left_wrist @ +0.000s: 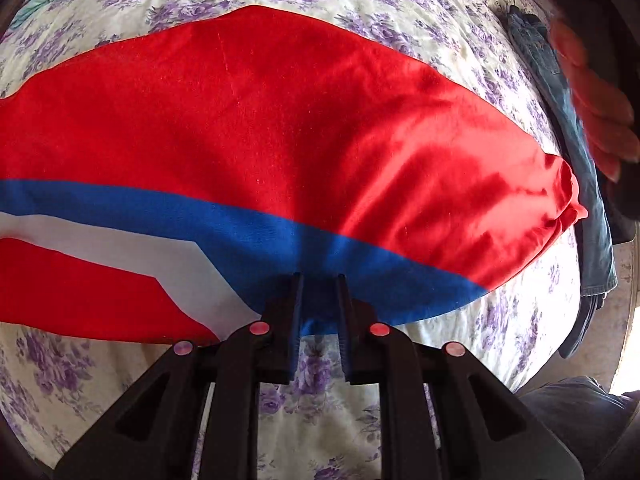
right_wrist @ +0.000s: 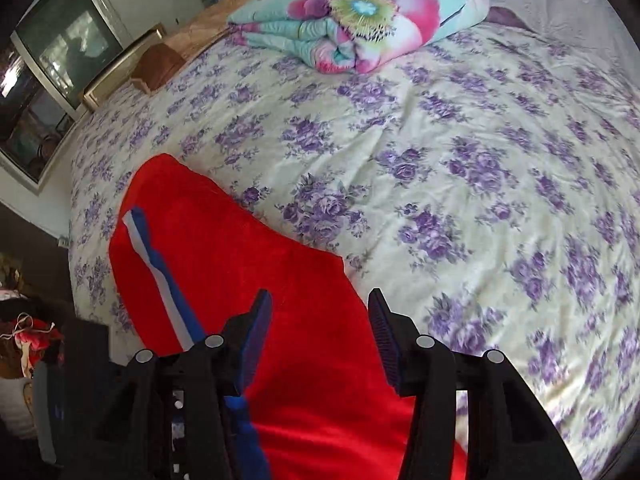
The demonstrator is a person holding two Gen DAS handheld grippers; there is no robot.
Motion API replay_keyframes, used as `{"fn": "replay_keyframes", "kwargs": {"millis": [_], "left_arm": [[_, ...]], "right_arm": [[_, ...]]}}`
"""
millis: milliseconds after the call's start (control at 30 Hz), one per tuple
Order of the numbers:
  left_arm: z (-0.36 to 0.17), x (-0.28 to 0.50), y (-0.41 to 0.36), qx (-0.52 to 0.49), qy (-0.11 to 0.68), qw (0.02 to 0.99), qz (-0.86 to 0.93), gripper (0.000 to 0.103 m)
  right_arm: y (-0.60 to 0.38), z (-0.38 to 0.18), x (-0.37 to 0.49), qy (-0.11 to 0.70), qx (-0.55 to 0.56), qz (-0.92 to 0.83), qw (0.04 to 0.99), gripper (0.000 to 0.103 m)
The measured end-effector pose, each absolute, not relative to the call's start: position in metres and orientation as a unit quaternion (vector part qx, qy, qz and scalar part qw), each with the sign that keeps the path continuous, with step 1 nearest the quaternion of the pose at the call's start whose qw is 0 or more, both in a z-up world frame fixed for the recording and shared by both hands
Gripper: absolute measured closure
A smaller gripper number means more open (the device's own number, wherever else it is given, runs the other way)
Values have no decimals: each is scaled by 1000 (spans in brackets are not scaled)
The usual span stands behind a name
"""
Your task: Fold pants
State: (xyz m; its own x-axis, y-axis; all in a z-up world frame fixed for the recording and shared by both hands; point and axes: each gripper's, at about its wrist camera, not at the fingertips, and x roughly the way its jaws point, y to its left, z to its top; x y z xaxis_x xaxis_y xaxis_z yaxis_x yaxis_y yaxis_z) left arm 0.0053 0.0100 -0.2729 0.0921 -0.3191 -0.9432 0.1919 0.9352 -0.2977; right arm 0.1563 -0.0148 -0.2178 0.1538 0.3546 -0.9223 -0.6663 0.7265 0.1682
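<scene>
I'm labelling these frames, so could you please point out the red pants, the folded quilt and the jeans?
red pants [left_wrist: 248,120]: left wrist view, plain red cloth.
folded quilt [right_wrist: 360,28]: right wrist view, its flowered top.
jeans [left_wrist: 580,168]: left wrist view, on the denim strip at the bed's right edge.

Bright, even daylight in both views, colours strongly saturated. Heavy fisheye bowing with black corners. Soft shadow folds across the red pants [left_wrist: 248,120]. Motion blur over the bedsheet [right_wrist: 500,208] at right and on a hand [left_wrist: 592,120] at the frame edge. Window [right_wrist: 60,56] reflections, no harsh glare.
</scene>
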Motion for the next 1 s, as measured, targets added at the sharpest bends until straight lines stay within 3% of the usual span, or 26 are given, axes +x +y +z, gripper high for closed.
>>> {"fn": "replay_keyframes", "kwargs": {"millis": [67,333,367,400,467,567,800,867,1000], "left_arm": [[-273,6,8,-47,652,738,-170,88],[-279,7,30,-103,657,729,-164,90],[-280,7,32,-109,658,727,-163,90],[-281,8,36,-117,660,725,-159,93],[-282,9,43,-130,667,719,-145,97],[-275,11,47,-128,669,722,-120,98],[-280,24,39,-106,674,722,-118,98],[-278,26,38,-97,681,715,-126,98],[-256,39,47,-89,675,721,-130,98]], "right_arm": [[-6,-232,170,569,-156,354,725,61],[7,-263,187,610,-189,395,660,72],[7,-267,189,617,-186,400,651,85],[8,-270,189,622,-181,409,643,91],[8,-264,185,609,-187,417,649,95],[6,-249,182,584,-201,402,676,96],[8,-280,204,611,-177,365,680,92],[3,-275,210,625,-169,356,674,79],[-25,-226,208,586,-151,324,727,72]]}}
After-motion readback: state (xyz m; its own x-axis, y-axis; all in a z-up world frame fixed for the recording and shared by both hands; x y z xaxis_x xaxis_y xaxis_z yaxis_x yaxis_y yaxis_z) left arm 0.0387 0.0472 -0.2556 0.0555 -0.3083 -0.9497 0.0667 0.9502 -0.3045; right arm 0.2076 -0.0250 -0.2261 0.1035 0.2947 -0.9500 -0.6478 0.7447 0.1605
